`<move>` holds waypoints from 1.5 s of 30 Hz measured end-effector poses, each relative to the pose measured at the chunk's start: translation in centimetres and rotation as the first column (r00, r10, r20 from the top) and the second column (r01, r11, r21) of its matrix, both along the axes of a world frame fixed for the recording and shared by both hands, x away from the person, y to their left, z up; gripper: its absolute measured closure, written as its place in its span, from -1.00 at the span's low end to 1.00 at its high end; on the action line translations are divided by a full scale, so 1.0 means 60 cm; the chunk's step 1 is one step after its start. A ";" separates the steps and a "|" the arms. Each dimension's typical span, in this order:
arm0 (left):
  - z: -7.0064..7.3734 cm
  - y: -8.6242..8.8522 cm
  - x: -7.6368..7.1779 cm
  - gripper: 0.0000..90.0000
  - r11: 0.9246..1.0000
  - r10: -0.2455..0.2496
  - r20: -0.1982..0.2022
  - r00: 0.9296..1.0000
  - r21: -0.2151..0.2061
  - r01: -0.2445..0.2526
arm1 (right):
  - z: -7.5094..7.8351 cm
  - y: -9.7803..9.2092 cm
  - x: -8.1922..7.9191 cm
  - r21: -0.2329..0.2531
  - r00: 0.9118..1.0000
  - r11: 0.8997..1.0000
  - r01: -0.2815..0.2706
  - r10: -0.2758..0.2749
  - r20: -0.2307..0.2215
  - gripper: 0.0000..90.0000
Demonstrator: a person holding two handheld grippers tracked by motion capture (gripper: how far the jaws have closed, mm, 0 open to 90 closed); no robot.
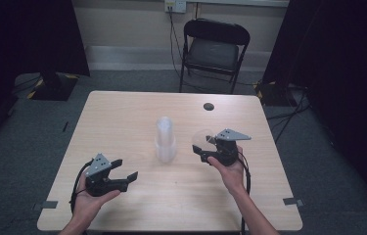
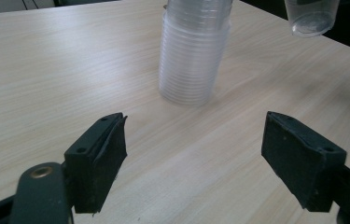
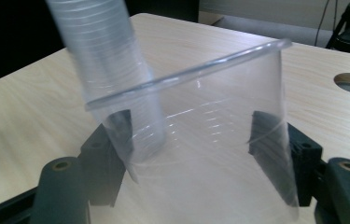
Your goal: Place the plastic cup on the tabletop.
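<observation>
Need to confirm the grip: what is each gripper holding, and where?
Right gripper clamps a clear cup by its side wall. Left gripper is open, holding nothing.

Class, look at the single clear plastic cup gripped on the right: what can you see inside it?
The single clear plastic cup looks empty; through its wall show the right hand-held gripper jaws and the clear cup stack behind. Its base is out of frame.

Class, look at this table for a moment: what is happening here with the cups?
A person works with two tongs at a wooden table. The right tongs grip a single clear cup, held off the table beside the stack of clear cups. The left tongs are open, holding nothing, pointing toward the stack.
</observation>
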State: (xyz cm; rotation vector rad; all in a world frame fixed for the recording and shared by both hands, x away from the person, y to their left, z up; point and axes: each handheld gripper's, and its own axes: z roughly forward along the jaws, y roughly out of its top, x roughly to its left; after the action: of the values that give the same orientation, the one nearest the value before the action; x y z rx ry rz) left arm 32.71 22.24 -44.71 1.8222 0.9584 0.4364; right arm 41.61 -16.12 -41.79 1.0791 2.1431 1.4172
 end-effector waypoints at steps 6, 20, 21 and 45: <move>-0.006 0.005 0.004 -0.50 1.000 0.014 -0.008 1.000 -0.003 -0.014 | -0.010 0.000 0.030 0.000 0.999 0.999 0.038 -0.038 -0.007 -0.32; -0.010 0.005 0.002 -0.44 1.000 0.004 -0.020 1.000 0.000 -0.004 | -0.059 0.016 0.095 0.003 0.995 0.996 0.085 -0.084 -0.060 -0.34; -0.010 0.005 0.003 -0.43 1.000 0.004 -0.023 1.000 -0.001 -0.004 | -0.063 0.016 0.099 0.000 0.994 0.996 0.093 -0.093 -0.059 -0.33; -0.012 0.004 -0.002 -0.39 1.000 -0.002 -0.022 1.000 0.009 0.002 | -0.094 0.016 0.117 -0.030 0.992 0.995 0.090 -0.092 -0.089 -0.47</move>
State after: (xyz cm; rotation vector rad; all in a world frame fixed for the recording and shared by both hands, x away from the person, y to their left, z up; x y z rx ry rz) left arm 32.60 22.49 -45.41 1.8391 0.9716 0.4206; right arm 48.66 -15.17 -47.44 1.2371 2.1384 1.3193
